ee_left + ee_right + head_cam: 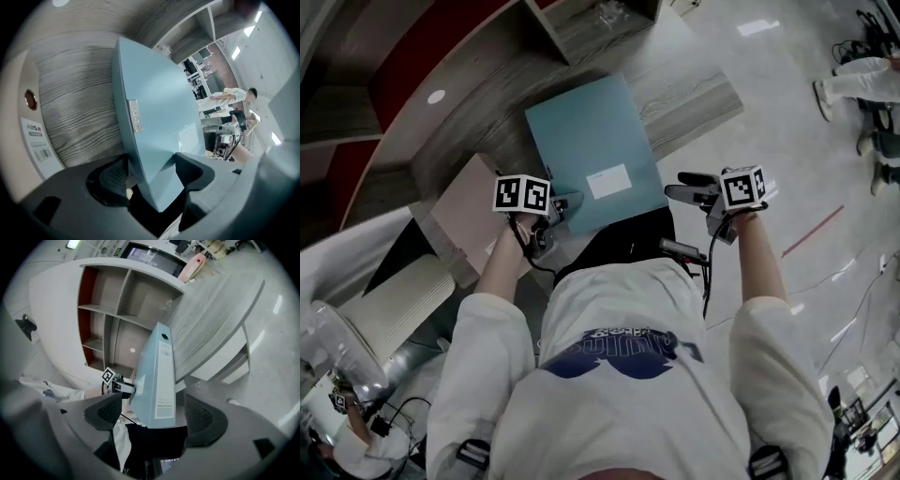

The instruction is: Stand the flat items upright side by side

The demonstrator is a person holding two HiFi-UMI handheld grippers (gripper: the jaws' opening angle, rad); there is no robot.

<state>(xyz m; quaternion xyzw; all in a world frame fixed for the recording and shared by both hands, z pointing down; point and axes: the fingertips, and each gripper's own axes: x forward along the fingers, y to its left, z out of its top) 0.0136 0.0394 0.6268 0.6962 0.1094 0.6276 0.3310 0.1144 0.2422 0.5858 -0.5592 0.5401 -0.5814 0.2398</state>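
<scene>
A light blue binder (586,141) lies flat on the wood-grain table (694,94), white label up, its near end reaching past the table's edge toward me. My left gripper (565,208) is at its near left corner. In the left gripper view that corner (159,108) sits between the jaws of the left gripper (150,171), which are shut on it across its thickness. My right gripper (675,192) hangs just off the near right corner, open. In the right gripper view the binder's spine (161,376) stands ahead of the right gripper (150,411), clear of both pads. A pink binder (464,211) lies flat to the left.
Open shelf cubbies (600,19) stand behind the table, also in the right gripper view (108,310). The pink binder's edge with a barcode label (23,122) is close on the left. A white ribbed object (403,305) sits at my lower left. A person (862,80) is far off on the right.
</scene>
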